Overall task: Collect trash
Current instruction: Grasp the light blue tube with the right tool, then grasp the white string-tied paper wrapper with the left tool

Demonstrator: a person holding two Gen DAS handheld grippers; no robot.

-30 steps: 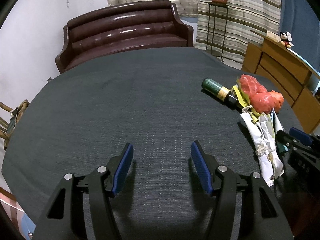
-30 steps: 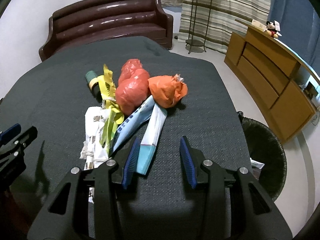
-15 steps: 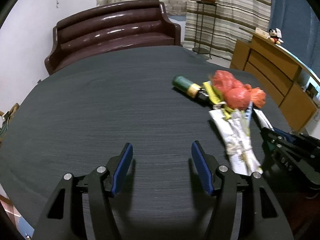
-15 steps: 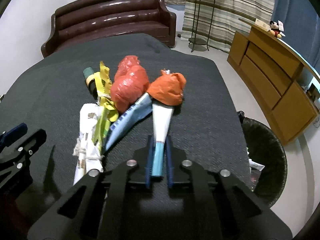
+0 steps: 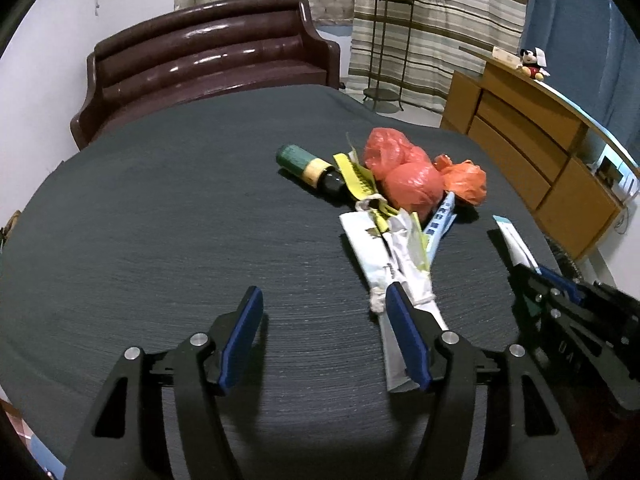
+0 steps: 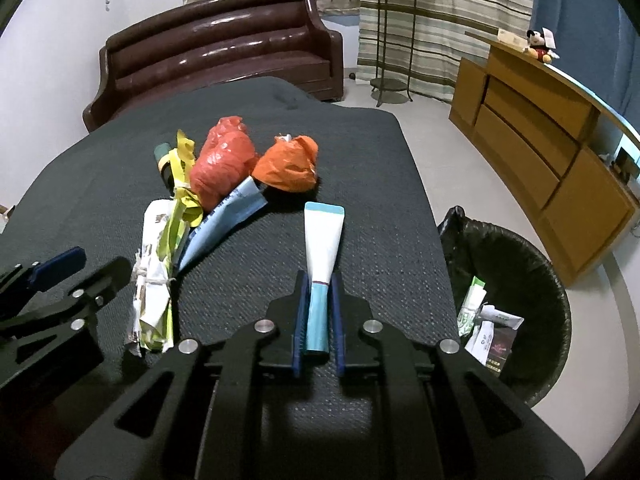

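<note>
The right tool (image 6: 319, 280) is pinching a white and teal tube (image 6: 322, 248) by its lower end, the blue pads pressed against either side of it. The tube points away from the tool over the dark cloth of the table (image 6: 372, 216), near the table's right edge, and its flat sealed end lies apart from the rest of the litter. In the left wrist view the same tube (image 5: 514, 242) sticks out ahead of the right tool (image 5: 532, 280) close to that right edge.

The left tool (image 5: 322, 312) is spread wide, with bare cloth between its pads. Its right pad sits just beside the near end of a crumpled white wrapper (image 5: 396, 264), partly covering it.

The remaining trash is heaped toward the right half of the table. A dark bottle with a green cap (image 5: 312, 168) lies on its side at the far left of the heap. A yellow strip (image 5: 356, 176) crosses over it. Two red plastic bags (image 5: 400, 172) sit bunched together, and an orange bag (image 5: 466, 182) lies just to their right. A blue and white pouch (image 6: 224, 224) pokes out from under the red bags toward the near edge.

On the floor off the right edge of the table stands a black-lined bin (image 6: 532, 248) holding several wrappers and boxes.
</note>
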